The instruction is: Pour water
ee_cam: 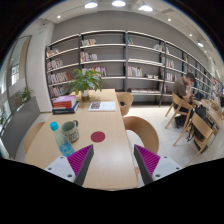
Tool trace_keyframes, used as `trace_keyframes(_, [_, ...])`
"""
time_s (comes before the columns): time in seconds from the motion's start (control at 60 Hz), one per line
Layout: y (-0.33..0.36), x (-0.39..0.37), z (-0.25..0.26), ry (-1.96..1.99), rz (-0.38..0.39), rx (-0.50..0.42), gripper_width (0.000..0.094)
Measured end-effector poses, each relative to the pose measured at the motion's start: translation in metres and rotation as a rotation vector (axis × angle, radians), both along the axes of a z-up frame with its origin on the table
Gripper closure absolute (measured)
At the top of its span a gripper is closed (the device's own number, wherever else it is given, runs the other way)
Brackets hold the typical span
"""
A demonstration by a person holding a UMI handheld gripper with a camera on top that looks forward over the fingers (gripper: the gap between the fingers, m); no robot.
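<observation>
Gripper view is giving you a library room: long bookshelves are running across the far wall, and a person is sitting at a desk well off to the right among wooden chairs. A long pale wooden table is stretching away from you, with two chairs standing along its right side. At its far end a leafy potted plant is standing, with a stack of books just left of it and an open book lying beside it.

Nearer to you, a plastic water bottle with a blue cap is standing upright on the left part of the table, and a green mug is standing just beside it, slightly further away. A round dark red coaster is lying to their right.

Your gripper is holding nothing: its fingers are standing wide apart, magenta pads facing inward, with bare table between them. The bottle is sitting just ahead of the left finger.
</observation>
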State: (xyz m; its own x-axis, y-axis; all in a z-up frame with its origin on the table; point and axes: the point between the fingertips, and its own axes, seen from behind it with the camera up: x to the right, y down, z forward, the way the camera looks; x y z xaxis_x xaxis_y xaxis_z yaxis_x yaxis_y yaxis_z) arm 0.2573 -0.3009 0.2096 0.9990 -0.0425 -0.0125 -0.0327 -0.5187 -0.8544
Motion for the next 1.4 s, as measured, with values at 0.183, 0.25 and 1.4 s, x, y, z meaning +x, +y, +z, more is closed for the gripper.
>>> trace_keyframes(0.183, [-0.003, -0.028, -0.03, 0.028, 0.053, 0.006, 0.011])
trace_keyframes(0.25, [-0.006, -0.052, -0.042, 0.048, 0.093, 0.015, 0.0108])
trace_keyframes(1.4, [0.138, -0.207, -0.108, -0.03, 0.045, 0.316, 0.0595])
